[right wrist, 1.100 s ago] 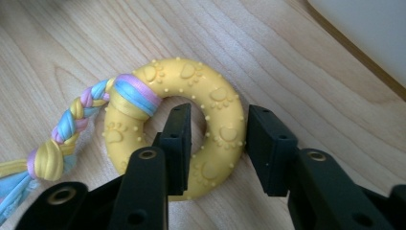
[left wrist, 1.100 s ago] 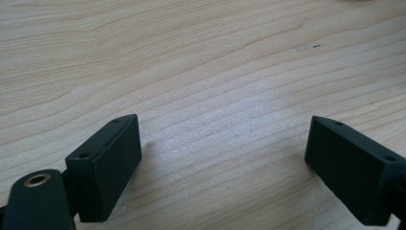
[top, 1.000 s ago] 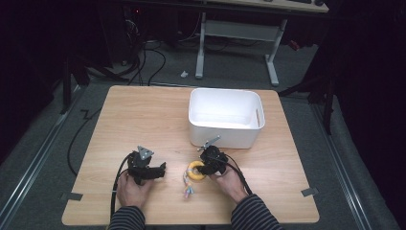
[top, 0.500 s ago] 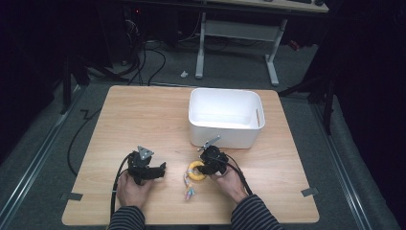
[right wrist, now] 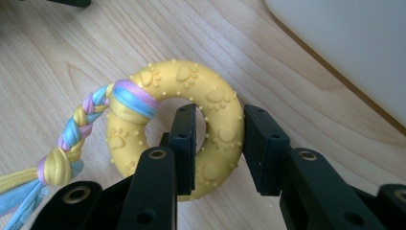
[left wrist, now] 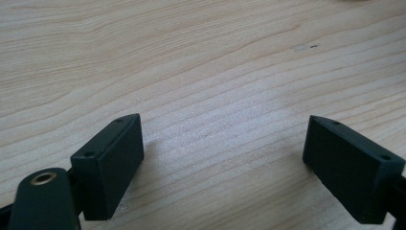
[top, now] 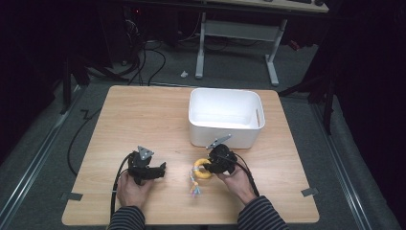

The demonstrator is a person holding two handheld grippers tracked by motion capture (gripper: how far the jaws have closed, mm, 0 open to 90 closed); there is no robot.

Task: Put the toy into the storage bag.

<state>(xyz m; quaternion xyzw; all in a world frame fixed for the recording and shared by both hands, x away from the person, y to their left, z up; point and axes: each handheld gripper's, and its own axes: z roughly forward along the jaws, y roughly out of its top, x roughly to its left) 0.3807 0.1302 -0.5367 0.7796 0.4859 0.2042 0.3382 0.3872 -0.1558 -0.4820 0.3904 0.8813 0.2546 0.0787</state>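
One side of the yellow ring toy (right wrist: 179, 124) sits clamped inside the right gripper (right wrist: 219, 143)

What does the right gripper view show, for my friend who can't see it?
The right gripper is shut on a yellow rubber ring toy with paw prints, one jaw through its hole. A braided rope tail hangs from it on the wooden table.
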